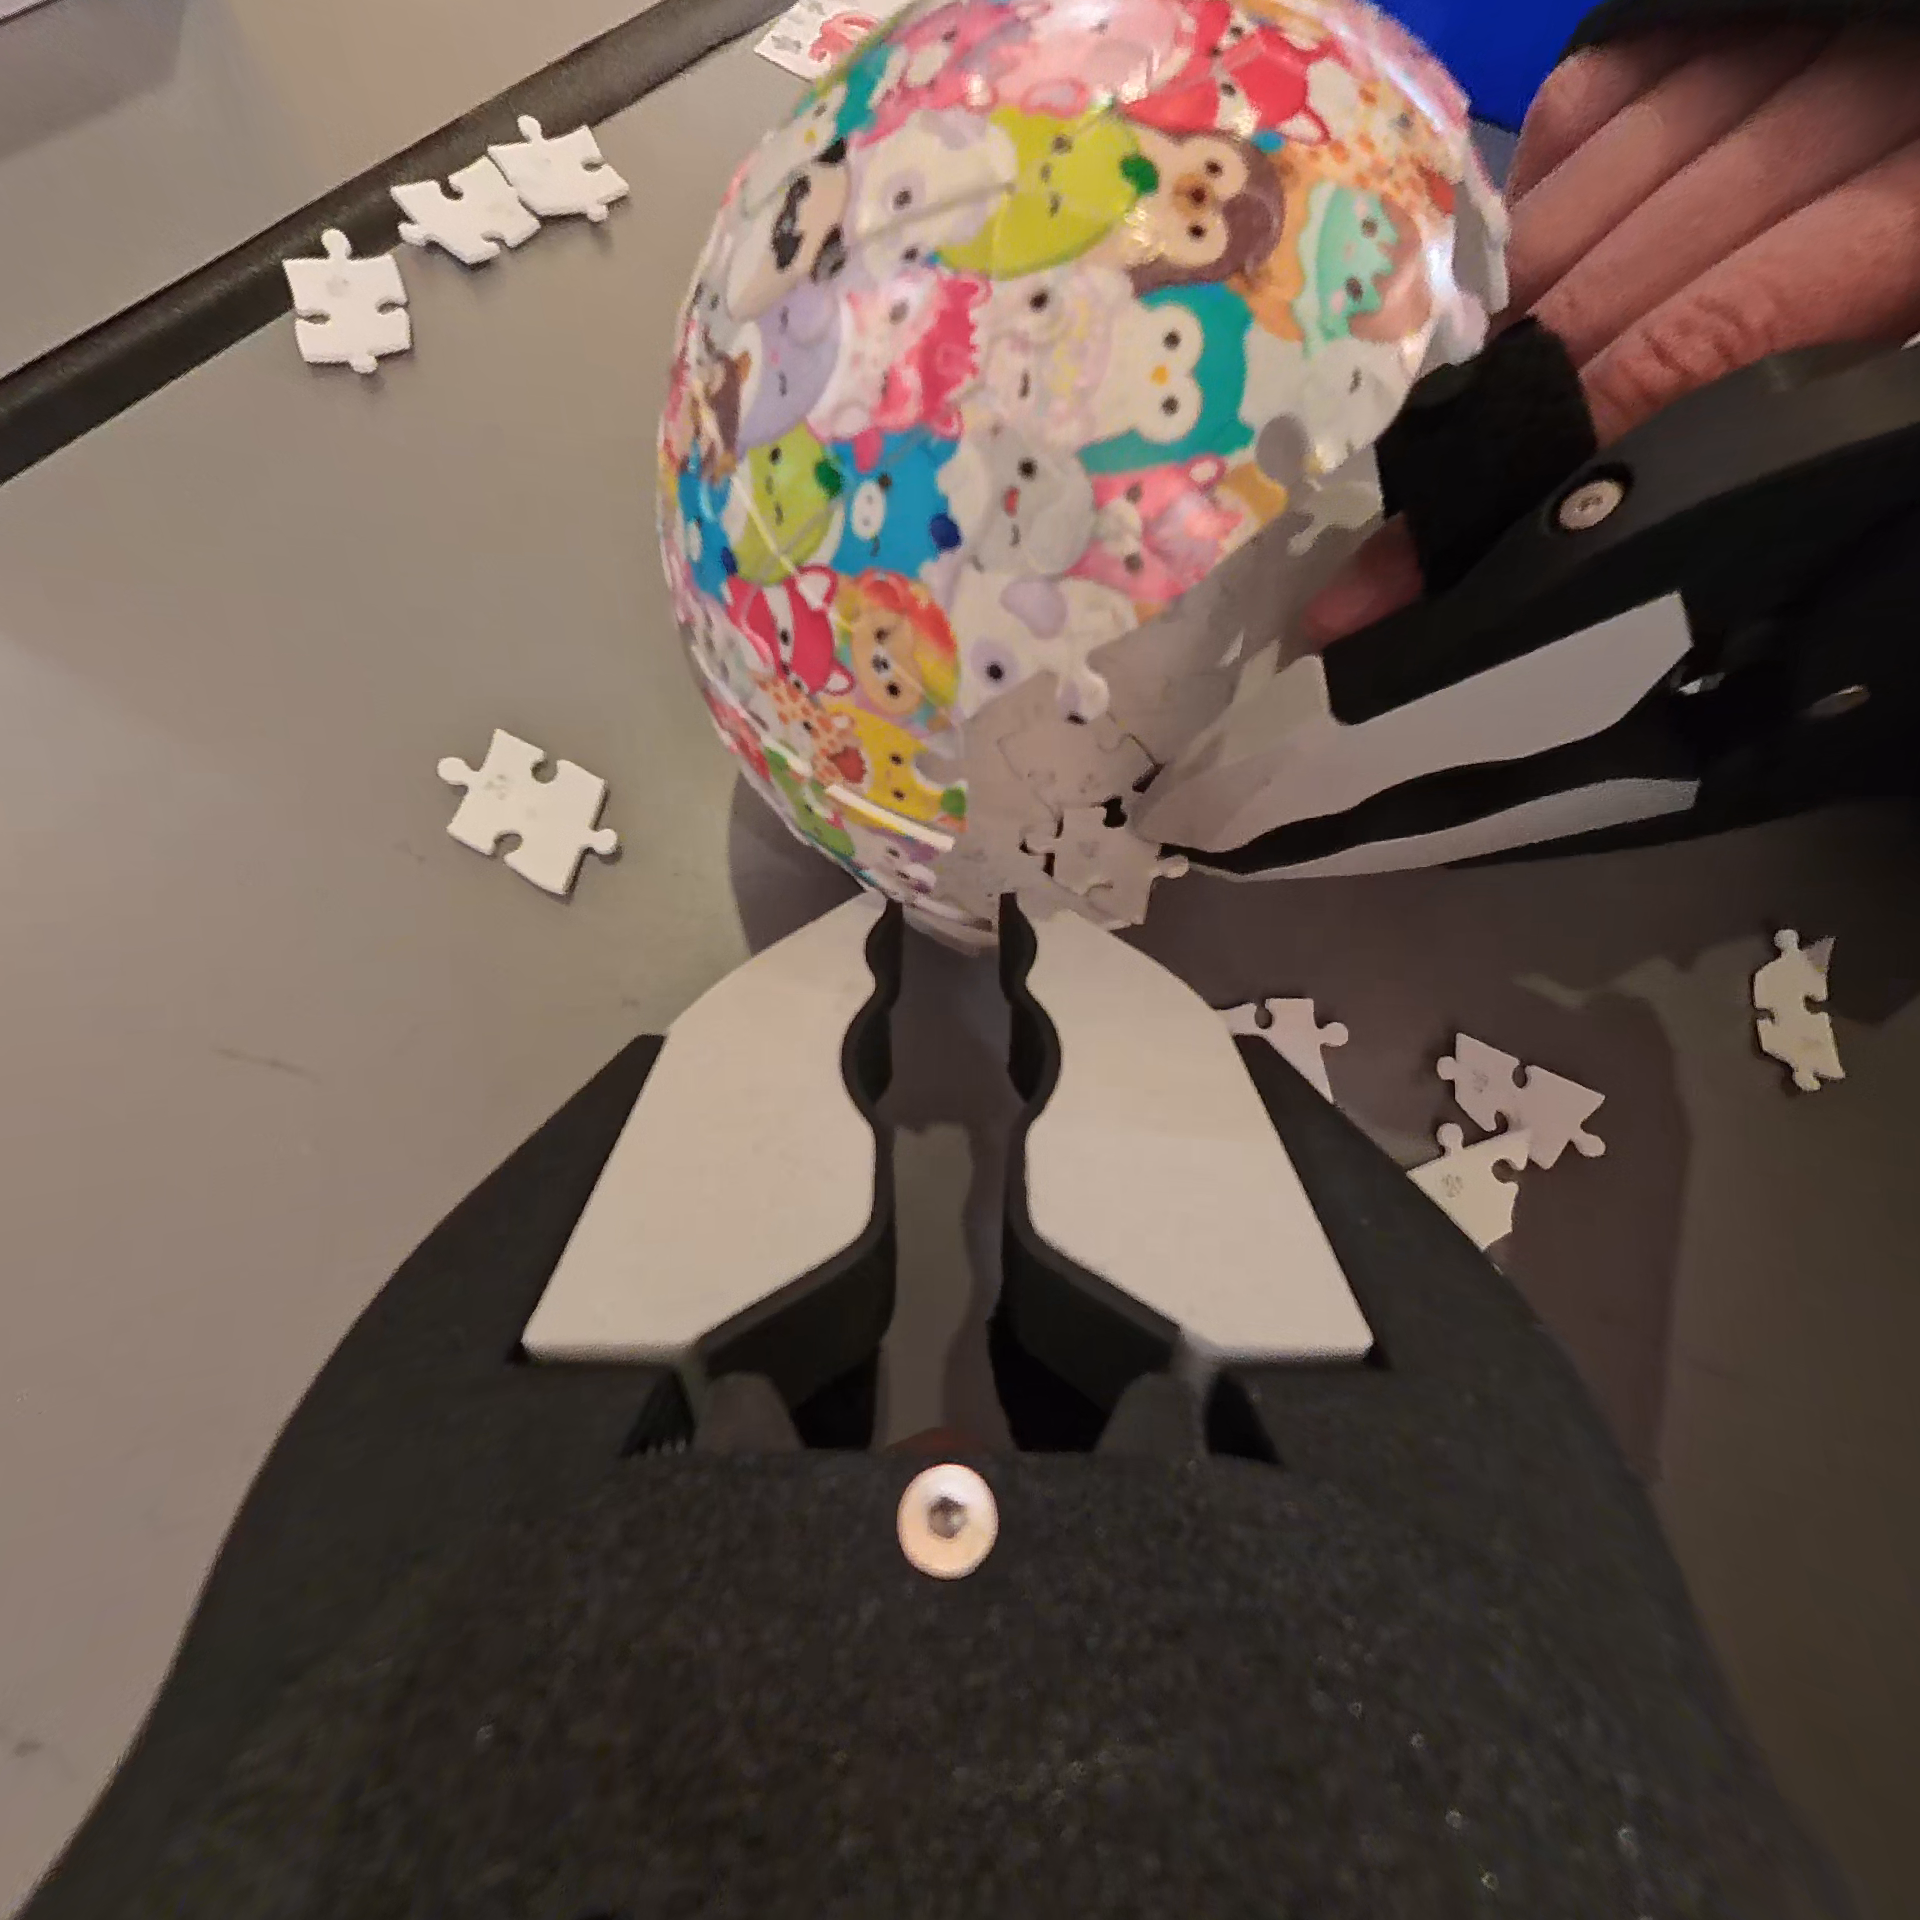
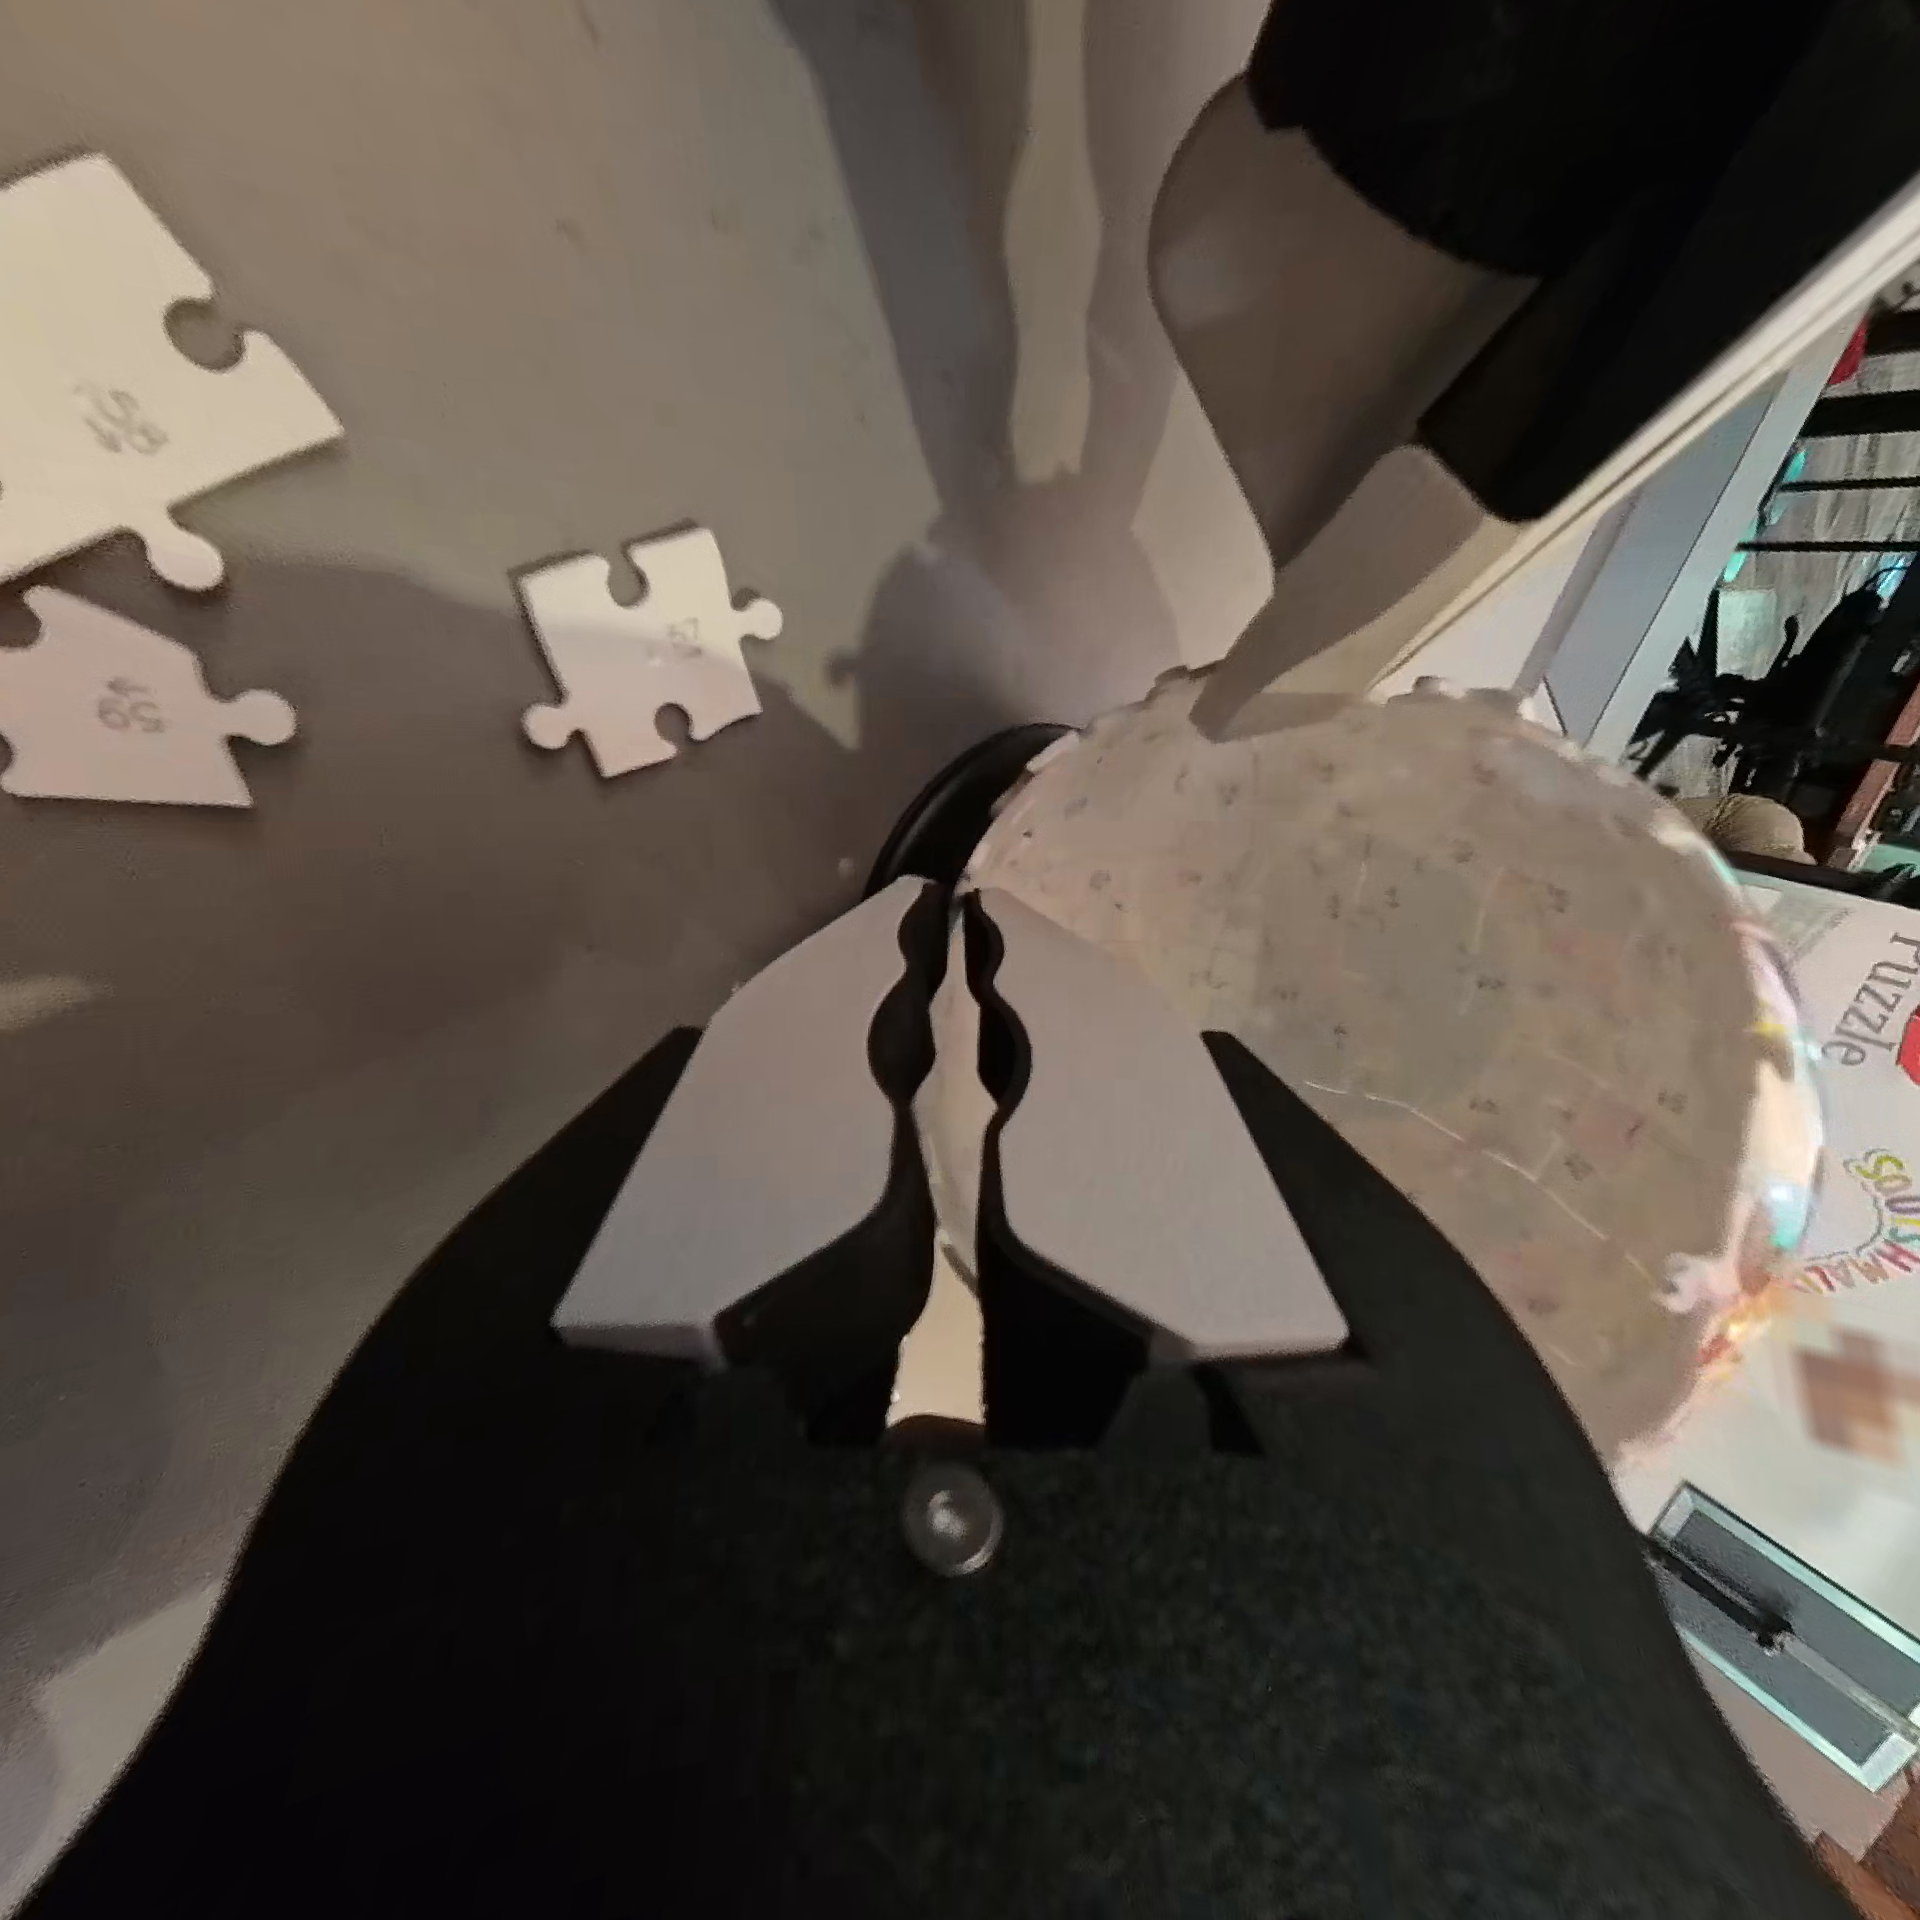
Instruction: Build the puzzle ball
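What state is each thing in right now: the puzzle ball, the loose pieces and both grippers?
puzzle ball: partly built, a gap open on one side.
loose pieces: lying on the table, mostly white side up.
left gripper: jaws narrowly apart at the ball's lower edge; grip unclear.
right gripper: jaws shut on a puzzle piece at the gap's edge.

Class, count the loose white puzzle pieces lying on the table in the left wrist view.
8 pieces: three in a row far left, one alone left of the ball at, four lower right. More may be hidden.
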`<state>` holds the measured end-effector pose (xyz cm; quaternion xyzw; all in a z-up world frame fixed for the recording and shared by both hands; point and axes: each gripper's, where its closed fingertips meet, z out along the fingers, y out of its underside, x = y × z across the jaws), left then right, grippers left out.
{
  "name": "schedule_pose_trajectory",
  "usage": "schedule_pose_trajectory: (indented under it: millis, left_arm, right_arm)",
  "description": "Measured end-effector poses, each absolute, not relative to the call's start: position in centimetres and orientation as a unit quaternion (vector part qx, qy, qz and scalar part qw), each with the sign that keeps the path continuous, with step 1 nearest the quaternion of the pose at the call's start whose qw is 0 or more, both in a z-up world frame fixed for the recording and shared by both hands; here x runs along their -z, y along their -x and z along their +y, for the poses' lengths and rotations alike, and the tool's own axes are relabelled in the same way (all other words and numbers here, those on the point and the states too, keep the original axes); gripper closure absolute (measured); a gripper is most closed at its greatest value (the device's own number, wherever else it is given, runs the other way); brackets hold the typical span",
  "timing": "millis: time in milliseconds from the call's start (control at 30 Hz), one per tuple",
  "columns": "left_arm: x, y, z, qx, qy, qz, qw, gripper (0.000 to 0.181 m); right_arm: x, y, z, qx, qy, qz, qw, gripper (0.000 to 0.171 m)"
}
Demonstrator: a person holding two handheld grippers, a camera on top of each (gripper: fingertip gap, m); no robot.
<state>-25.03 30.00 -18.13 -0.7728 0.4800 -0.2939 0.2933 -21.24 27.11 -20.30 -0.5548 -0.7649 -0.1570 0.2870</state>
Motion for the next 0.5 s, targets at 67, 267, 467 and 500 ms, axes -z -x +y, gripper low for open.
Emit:
schedule_pose_trajectory:
  millis: [67,267,467,500]
  left_arm:
    - [18.16,25.03,29.95,0.295,0.773,0.480,0.293,0.164]
    - [18.20,25.01,29.93,0.294,0.773,0.480,0.293,0.164]
    - [18.19,24.95,29.94,0.290,0.772,0.482,0.296,0.164]
    - [18.19,24.94,29.95,0.290,0.772,0.482,0.296,0.164]
  right_arm:
    - [20.37,21.15,27.05,0.156,0.553,-0.767,0.287,0.168]
    - [20.38,21.12,27.00,0.150,0.546,-0.772,0.288,0.168]
    - [20.45,21.24,27.03,0.138,0.550,-0.774,0.282,0.168]
    - [20.49,21.23,27.09,0.137,0.552,-0.773,0.280,0.168]
